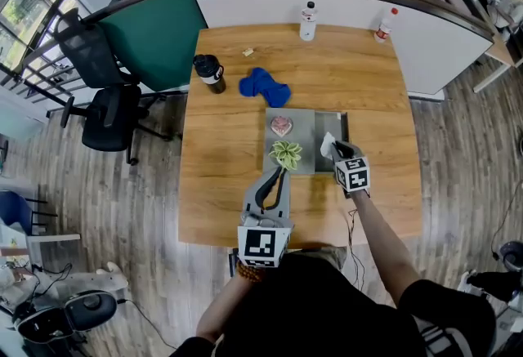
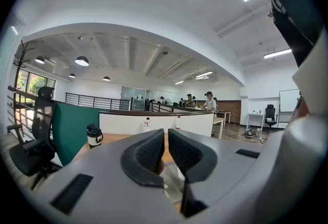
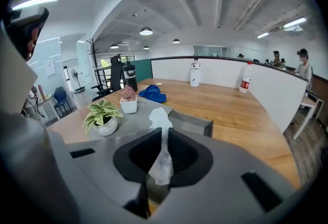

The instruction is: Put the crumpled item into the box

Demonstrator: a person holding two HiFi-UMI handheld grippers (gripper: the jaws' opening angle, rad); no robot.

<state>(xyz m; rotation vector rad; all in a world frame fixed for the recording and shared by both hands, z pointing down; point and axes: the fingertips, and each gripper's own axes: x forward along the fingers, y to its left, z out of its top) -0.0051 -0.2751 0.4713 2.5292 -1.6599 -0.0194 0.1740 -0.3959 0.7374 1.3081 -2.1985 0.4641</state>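
A white crumpled tissue (image 1: 328, 145) sticks up between the jaws of my right gripper (image 1: 339, 153), which is shut on it. In the right gripper view the tissue (image 3: 160, 120) hangs just in front of the open compartment at the right end of the grey box (image 3: 193, 124). The grey box (image 1: 304, 125) lies in the middle of the wooden table. My left gripper (image 1: 278, 177) rests near the table's front edge and points at the box. Its jaws (image 2: 167, 148) stand almost together with nothing between them.
On the box's flat lid stand a green-and-white potted plant (image 1: 286, 155) and a small pink succulent (image 1: 281, 126). Behind them are a blue cloth (image 1: 264, 86), a black mug (image 1: 210, 73) and two bottles (image 1: 308, 20) at the far edge. An office chair (image 1: 102, 94) stands on the left.
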